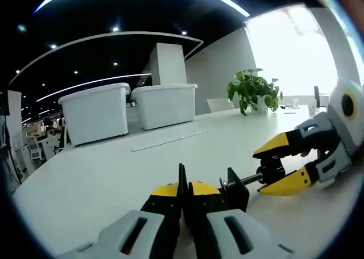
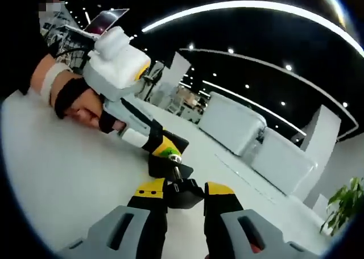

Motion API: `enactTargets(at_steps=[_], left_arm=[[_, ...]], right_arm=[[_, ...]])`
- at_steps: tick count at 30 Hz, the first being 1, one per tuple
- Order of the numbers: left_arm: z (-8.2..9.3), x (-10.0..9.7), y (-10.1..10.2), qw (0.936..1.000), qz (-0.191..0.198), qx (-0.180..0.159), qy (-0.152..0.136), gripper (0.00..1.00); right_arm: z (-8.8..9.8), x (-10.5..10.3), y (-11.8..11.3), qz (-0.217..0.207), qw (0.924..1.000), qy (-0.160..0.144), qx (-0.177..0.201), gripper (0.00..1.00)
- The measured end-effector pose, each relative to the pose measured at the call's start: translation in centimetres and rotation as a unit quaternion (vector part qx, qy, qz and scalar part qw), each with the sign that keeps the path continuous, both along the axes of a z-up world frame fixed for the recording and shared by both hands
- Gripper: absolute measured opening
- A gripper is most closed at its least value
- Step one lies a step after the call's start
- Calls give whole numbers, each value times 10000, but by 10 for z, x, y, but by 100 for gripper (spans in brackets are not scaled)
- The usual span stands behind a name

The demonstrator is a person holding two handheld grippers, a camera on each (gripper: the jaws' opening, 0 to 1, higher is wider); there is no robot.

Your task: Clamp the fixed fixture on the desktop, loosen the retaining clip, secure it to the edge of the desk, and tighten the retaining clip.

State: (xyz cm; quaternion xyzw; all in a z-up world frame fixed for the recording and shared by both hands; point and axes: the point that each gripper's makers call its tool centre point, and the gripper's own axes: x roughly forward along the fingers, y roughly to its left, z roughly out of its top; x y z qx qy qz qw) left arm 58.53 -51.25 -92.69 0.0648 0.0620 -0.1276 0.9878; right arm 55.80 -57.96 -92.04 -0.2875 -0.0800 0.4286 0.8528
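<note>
The white counter (image 1: 114, 174) carries everything here; two white bins (image 1: 131, 108) and a potted plant (image 1: 254, 90) stand well back from the work, with a flat clear strip (image 1: 170, 140) lying between the bins and the tools.

The fixture (image 1: 230, 192), a small black clamp with a threaded rod, sits on the counter between the two tools. The left tool (image 1: 183, 193) has its jaws drawn narrow on the clamp's upright black plate and seems to hold it steady. In the right gripper view the same body appears as a black block (image 2: 170, 167) at the left tool's yellow tips.

The right tool (image 2: 185, 192) reaches in from the other side, its jaws partly spread around the black knob (image 1: 272, 169) at the end of the rod (image 1: 248, 180); whether the tips actually press on it, I cannot tell.

The step in hand looks like loosening the retaining screw. To do it well, the left tool should pin the body flat, and the right should close squarely on the knob and turn about the rod's own line, so nothing tips or slides.
</note>
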Motion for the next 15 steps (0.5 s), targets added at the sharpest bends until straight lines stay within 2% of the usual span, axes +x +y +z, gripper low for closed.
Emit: enactTargets(at_steps=[2,4,9,11,12,14,15], left_arm=[[0,0,0,10000,-6,0,0,5],[0,0,-1,10000,-3,8,-1,5],[0,0,-1,10000,1,17,-2,5],[-1,0,0,10000,4,26,-4,5],[0,0,-1,10000,3,27,-5,5],[0,0,-1,10000,-15,47,-9,5],[0,0,-1,10000,-19,42,-7,5]], right_arm=[[1,-2,-1,18,9984,-481,-294,21],[0,-2,-1,-16,9960,-742,-498,21],[1,1,-2,-1,9966,-684,-449,22],[-2,3,-3,259,9992,-203,-221,23],[-5,4,-5,229,9994,243,-118,24],[-5,3,-7,216,9942,1020,251,26],[-4,1,-9,156,9883,1421,529,32]])
